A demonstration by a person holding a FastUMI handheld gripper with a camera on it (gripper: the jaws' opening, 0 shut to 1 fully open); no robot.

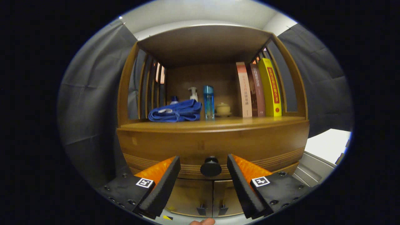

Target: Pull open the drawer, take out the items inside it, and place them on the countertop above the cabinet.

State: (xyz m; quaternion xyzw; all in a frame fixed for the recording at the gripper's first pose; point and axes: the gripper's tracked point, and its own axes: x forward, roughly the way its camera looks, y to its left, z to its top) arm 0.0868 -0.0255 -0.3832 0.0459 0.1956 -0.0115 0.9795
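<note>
Hand-held gripper [203, 178] wide open, empty. Round black drawer knob [210, 166] centred between fingers, apparently untouched. Advance, close squarely on knob, pull straight back from wooden cabinet drawer [200, 147].

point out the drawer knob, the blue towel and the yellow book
drawer knob [210, 166], gripper view, on its round black face, between the open fingers
blue towel [175, 112], gripper view, on the middle of the folded cloth
yellow book [271, 89], gripper view, on its spine
</note>
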